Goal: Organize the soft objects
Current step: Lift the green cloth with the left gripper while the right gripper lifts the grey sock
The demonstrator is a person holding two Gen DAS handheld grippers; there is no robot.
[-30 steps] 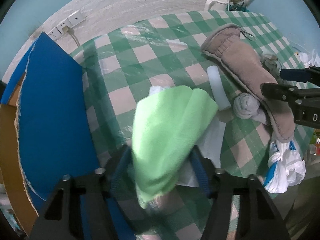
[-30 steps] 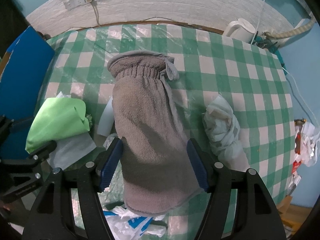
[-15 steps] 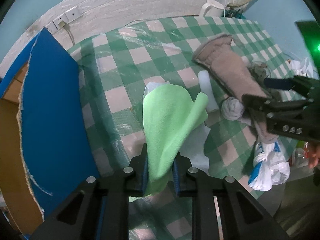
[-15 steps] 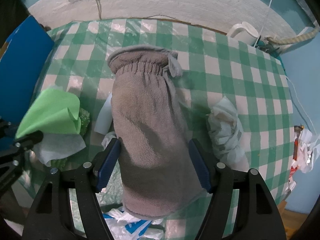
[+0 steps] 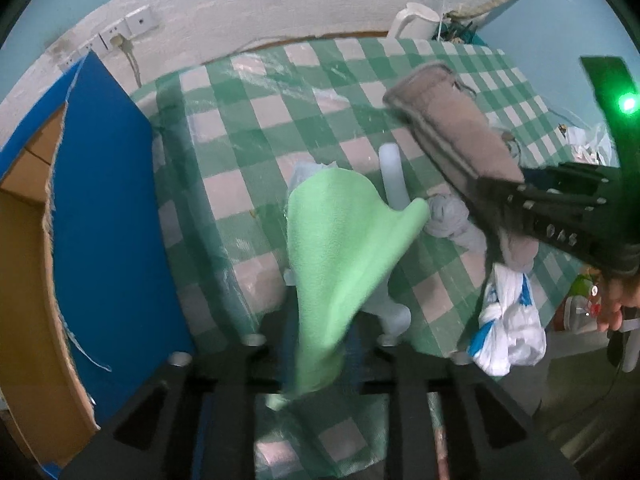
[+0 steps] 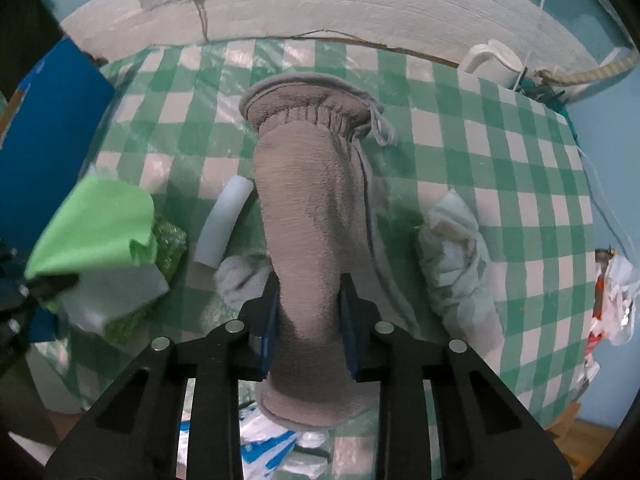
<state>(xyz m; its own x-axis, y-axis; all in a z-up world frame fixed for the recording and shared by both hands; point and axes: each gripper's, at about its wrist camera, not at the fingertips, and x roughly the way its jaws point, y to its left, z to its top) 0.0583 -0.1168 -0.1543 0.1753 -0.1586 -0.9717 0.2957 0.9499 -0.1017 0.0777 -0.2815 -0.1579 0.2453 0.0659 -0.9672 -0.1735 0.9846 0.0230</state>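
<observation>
Gripping the grey mitten [image 6: 316, 236], the right gripper [image 6: 308, 316] has just been closing; its 2 blue pads now press the cloth from both sides near the closed end, with that end hanging below the jaws. The mitten's cuff lies ahead of the gripper on the checked tablecloth [image 6: 500, 160]. A white tube [image 6: 222, 222] lies just left of the mitten, and a crumpled white cloth [image 6: 456, 256] lies to its right.

The left gripper [image 5: 320, 344] has just been opening; the green cloth [image 5: 344, 248] hangs between its jaws, blurred, and whether the pads press it cannot be told. A blue board [image 5: 108, 216] stands to the left of this gripper. A knotted plastic bag [image 5: 508, 320] lies to its right.
</observation>
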